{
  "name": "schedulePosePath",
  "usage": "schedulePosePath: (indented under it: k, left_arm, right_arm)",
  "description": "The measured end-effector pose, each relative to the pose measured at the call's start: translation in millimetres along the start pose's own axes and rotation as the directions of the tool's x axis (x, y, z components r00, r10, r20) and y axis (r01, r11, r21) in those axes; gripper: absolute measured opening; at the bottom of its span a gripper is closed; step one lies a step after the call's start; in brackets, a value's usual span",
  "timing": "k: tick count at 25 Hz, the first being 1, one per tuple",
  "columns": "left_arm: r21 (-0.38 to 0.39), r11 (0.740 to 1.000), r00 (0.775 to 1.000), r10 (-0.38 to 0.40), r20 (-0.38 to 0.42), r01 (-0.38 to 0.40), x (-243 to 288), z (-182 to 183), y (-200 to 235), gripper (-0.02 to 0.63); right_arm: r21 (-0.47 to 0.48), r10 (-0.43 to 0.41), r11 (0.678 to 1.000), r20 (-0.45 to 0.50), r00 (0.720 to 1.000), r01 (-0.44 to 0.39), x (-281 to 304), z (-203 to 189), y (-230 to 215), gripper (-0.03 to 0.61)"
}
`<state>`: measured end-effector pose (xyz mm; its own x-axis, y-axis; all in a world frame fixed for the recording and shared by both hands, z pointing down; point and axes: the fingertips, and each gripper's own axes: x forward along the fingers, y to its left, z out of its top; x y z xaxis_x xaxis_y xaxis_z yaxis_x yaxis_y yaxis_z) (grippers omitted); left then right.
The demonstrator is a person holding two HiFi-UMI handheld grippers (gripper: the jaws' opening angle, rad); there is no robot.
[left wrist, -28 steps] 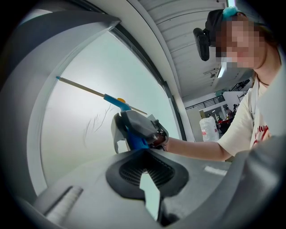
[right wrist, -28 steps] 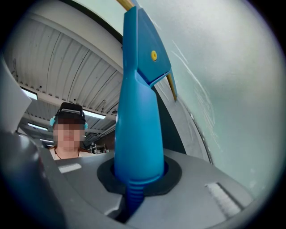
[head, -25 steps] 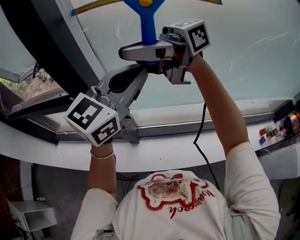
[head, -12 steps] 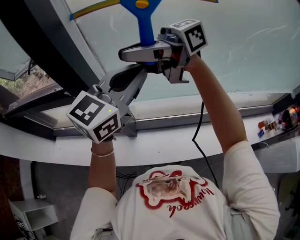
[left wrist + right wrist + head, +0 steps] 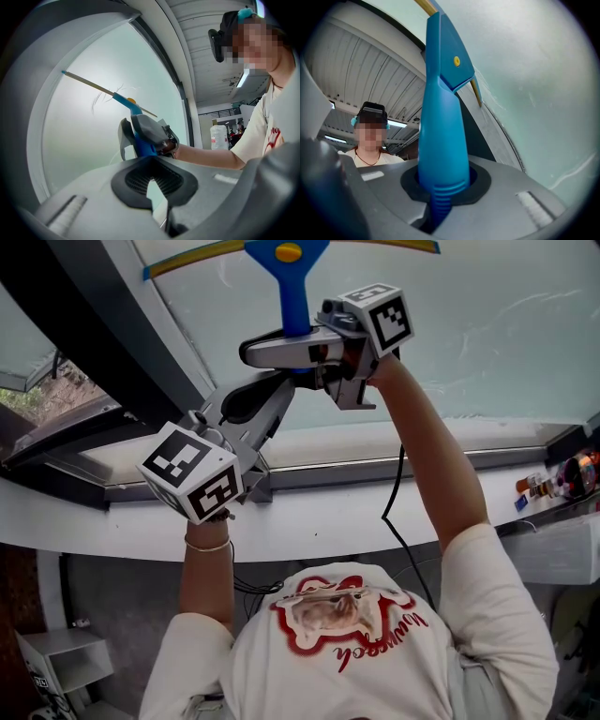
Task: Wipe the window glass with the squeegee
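Window glass point(image 5: 487, 324): pale, streaked. Squeegee point(image 5: 296, 296): blue handle pinched in right gripper point(image 5: 267, 349), whose jaws have just been easing wider. Left gripper point(image 5: 152, 183): jaws pressed together, empty.

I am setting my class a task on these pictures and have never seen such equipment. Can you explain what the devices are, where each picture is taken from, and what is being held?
There is no robot here. A person holds a two-jaw tool in each hand, and the marker cube on each is part of it. The head view comes from a camera on the person's head, looking steeply down at the window glass and its white sill. The other two pictures come from a camera riding on each tool, looking along its jaws. The right tool grips the blue handle of a squeegee, whose blade is up at the glass. Its jaws have just been opening slightly, with the handle between them. The left tool is shut on nothing, just below the right one.
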<state>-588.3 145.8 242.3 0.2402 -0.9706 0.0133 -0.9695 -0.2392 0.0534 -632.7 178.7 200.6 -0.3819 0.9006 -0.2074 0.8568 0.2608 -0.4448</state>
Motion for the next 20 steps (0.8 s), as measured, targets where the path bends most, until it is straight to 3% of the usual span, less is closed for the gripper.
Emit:
schedulePosePath:
  k: [20]
  left_arm:
    - [-0.107,0.994,0.997,-0.018,-0.070,0.010,0,-65,-1,0.006]
  right_arm:
    - [0.063,-0.033,0.997,0.016,0.999,0.032,-14,-59,-27,0.071]
